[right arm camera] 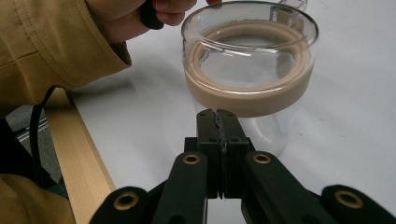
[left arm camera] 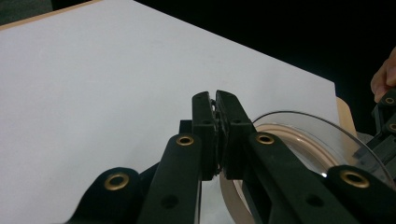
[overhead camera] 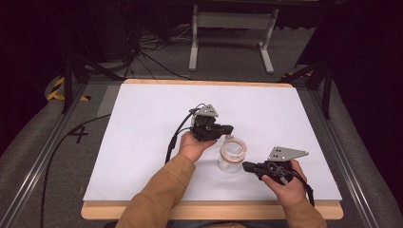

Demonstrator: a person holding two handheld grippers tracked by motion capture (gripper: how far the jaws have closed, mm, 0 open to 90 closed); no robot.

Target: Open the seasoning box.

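A clear glass jar (overhead camera: pixel 233 155) stands mid-table (overhead camera: pixel 142 118), open white surface all around. It sits between the left gripper (overhead camera: pixel 230 128) and right gripper (overhead camera: pixel 247 166). Both jaws are pressed together, empty.

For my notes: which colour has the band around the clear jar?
Light tan band on the jar; clearest in the right gripper view.

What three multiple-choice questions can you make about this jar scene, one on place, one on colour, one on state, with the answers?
1. Where does the jar stand?
A. between the grippers
B. on the floor
C. at the table's far edge

2. What colour is the jar's band?
A. blue
B. tan
C. green

3. How are the right gripper's jaws?
A. wide open
B. shut on the jar
C. shut, empty

Answers: 1 A, the left gripper and right gripper flank it on the table; 2 B, a tan ring circles it; 3 C, jaws meet just short of the jar.
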